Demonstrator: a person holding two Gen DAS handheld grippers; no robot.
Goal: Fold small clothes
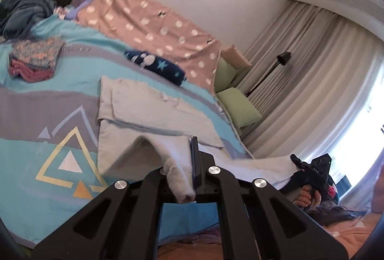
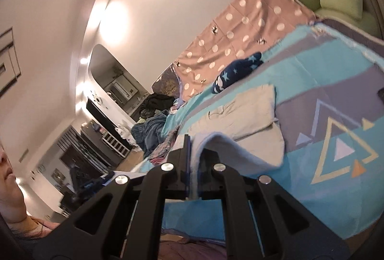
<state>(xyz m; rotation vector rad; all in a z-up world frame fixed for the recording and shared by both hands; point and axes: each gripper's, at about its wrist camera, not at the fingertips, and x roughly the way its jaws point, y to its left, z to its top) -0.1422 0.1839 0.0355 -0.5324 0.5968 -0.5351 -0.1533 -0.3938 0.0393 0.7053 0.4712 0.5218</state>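
- We judge the step in hand to be a fold across the pale grey garment (image 1: pixel 153 113): it lies on the turquoise bedspread (image 1: pixel 48 96), its far part flat and its near edge lifted off the bed by both tools.
- Our left gripper (image 1: pixel 189 164) is closed on a bunched corner of that garment, which hangs in a tube toward the camera.
- Our right gripper (image 2: pixel 193 164) is pinched tight on the near hem, with cloth arching up and away from its fingers.
- We think the next move calls for carrying both held corners together toward the navy star-patterned piece (image 1: pixel 156 65) beyond the garment, keeping the edge taut and level, then laying it down square.
- A folded stack (image 1: pixel 33 60) lies to the left of the garment, well apart.
- Hard to make out: the garment's kind and its underside. The left fingertip is covered by cloth, and the near edge of the bed is hidden by the tool bodies.
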